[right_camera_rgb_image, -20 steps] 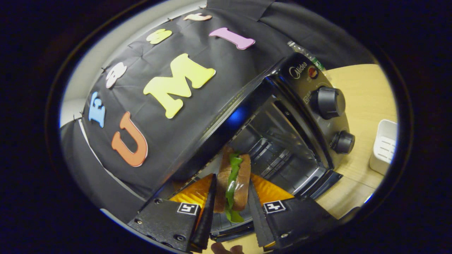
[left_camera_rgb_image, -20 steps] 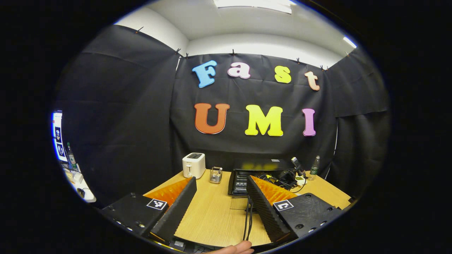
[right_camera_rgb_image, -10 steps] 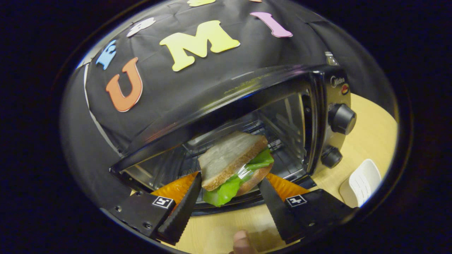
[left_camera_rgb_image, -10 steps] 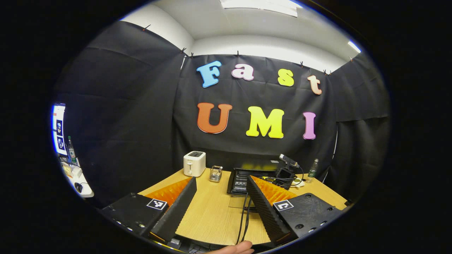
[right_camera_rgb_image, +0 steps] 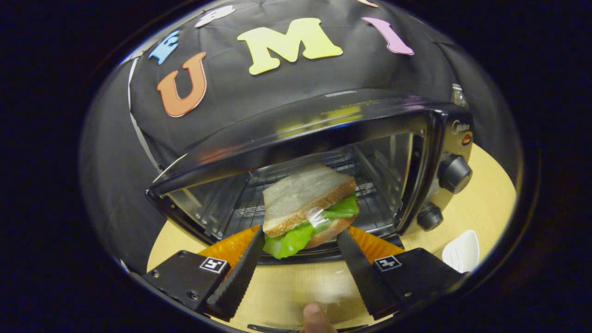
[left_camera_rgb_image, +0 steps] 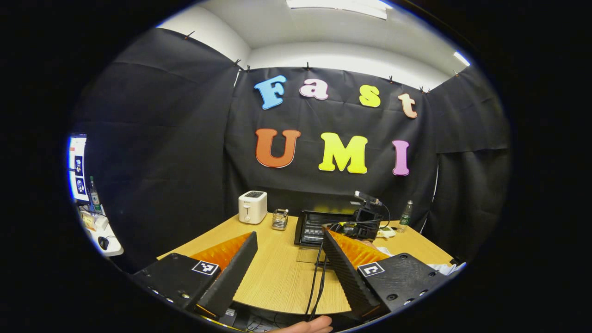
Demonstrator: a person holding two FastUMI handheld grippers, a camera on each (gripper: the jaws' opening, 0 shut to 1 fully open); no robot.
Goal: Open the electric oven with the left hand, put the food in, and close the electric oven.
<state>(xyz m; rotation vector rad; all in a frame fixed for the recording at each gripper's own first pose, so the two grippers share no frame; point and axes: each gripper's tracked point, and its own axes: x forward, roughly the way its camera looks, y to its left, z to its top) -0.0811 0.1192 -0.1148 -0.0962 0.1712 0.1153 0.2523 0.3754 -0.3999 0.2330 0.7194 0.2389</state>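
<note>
The black electric oven (right_camera_rgb_image: pixel 323 120) stands with its door down and its wire rack (right_camera_rgb_image: pixel 277 199) showing. A sandwich (right_camera_rgb_image: pixel 307 206) of bread and green lettuce hangs flat at the oven's mouth, just in front of the rack. My right gripper (right_camera_rgb_image: pixel 300 233) is shut on the sandwich, one finger pressing each side. In the left gripper view the oven (left_camera_rgb_image: pixel 317 226) is far off across the table, with the right gripper (left_camera_rgb_image: pixel 365 217) at its front. My left gripper (left_camera_rgb_image: pixel 289 236) stands open over the near part of the table, nothing between its fingers.
A white toaster (left_camera_rgb_image: pixel 252 206) and a small glass holder (left_camera_rgb_image: pixel 279 218) stand left of the oven on the wooden table (left_camera_rgb_image: pixel 277 273). A bottle (left_camera_rgb_image: pixel 406 213) is at the back right. The oven's knobs (right_camera_rgb_image: pixel 454 173) and a white container (right_camera_rgb_image: pixel 462 252) lie to its right.
The right gripper rolled level, turning the sandwich from on edge to flat, and stays at the oven's mouth. The left gripper drew back a little from the oven, still open.
</note>
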